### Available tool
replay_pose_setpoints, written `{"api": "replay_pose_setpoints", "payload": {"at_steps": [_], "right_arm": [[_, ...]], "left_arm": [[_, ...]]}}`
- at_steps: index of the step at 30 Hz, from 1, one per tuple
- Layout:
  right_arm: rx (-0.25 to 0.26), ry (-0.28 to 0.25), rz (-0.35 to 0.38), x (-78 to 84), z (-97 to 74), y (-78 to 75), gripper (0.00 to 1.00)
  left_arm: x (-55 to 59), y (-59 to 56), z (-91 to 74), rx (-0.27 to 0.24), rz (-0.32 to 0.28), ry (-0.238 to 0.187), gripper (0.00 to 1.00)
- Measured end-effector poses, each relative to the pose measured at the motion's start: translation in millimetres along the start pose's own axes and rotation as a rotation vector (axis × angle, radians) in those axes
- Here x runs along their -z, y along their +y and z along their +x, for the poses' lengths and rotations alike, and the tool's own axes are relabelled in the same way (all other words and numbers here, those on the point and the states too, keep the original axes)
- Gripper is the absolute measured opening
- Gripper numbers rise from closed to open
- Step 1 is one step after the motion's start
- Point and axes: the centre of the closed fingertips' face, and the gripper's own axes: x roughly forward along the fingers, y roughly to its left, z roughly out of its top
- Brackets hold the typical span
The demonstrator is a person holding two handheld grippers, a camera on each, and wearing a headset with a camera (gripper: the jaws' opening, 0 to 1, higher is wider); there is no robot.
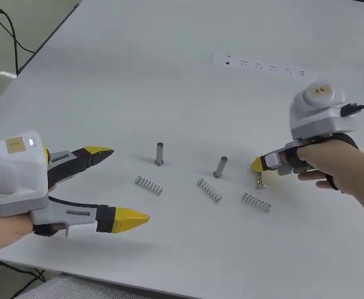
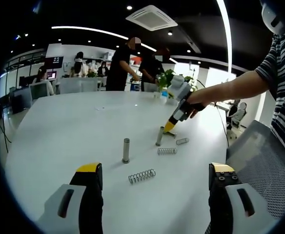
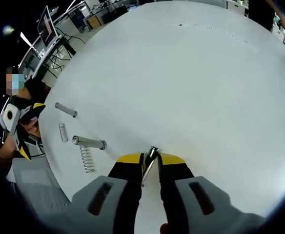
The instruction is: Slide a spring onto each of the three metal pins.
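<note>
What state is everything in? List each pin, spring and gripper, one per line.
Left pin: standing, bare.
Middle pin: standing, bare.
Right pin: clamped in right gripper, bare.
Left spring: lying loose.
Middle spring: lying loose.
Right spring: lying loose.
Left gripper: open, empty.
Right gripper: shut on right pin.

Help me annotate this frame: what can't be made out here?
Head view: the third pin is tiny, its top covered by the right gripper; whether it touches the table is unclear.
Right gripper view: the jaws hide that pin's lower shaft.
Head view: the left gripper is cut off by the left edge.
Left gripper view: the far spring is too small to count coils.
</note>
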Motion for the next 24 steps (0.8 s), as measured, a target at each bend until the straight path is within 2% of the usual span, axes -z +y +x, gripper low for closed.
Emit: {"api": "replay_pose_setpoints", "payload": {"at_steps": [12,18,24], "right_arm": [[0.024,0.017,-0.008,-0.3,0.6,-1.4,0.11],[0.019,0.007,-0.004,1.1,-0.5,-1.3,0.10],[-0.008,-0.018,0.002,7.5,-6.6,0.9,0.10]], "left_arm": [[3.3,-3.0,-0.1,0.006,0.001,0.012,0.89],[2.7,-2.5,-0.3,0.005,0.001,0.013,0.88],[3.6,-2.6,-0.9,0.004,-0.001,0.018,0.87]]}}
